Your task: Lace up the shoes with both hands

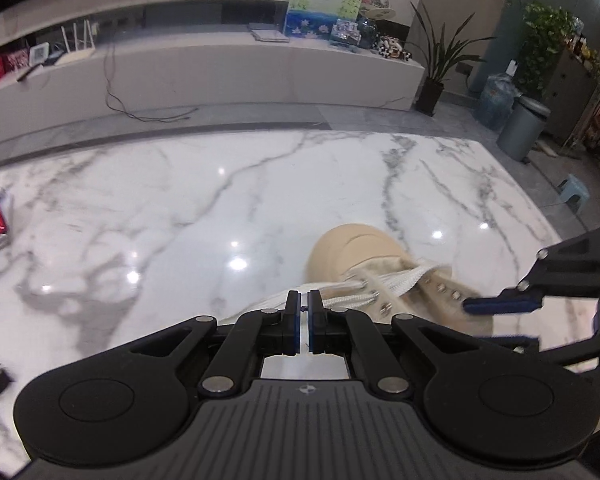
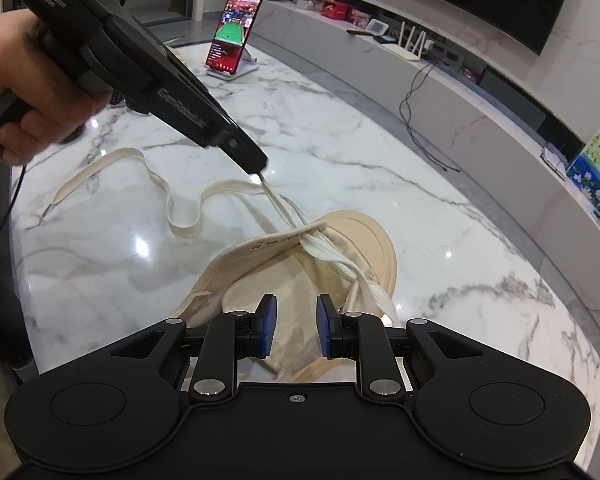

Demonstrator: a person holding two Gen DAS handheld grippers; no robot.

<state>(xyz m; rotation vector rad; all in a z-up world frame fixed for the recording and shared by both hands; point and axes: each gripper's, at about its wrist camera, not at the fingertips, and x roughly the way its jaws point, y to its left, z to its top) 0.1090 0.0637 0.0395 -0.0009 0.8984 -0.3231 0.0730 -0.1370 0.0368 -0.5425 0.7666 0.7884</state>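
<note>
A beige canvas shoe with a tan toe cap lies on the white marble table; it also shows in the right wrist view. My left gripper is shut on the tip of the white lace, pulled taut from the eyelets. In the right wrist view the left gripper holds that lace above the shoe's left side. A loose cream lace end snakes across the table. My right gripper is open and empty over the shoe's opening; it shows at the right of the left wrist view.
A phone on a stand plays video at the table's far end. A low white TV cabinet with boxes and a router runs behind the table. A potted plant and a grey bin stand on the floor.
</note>
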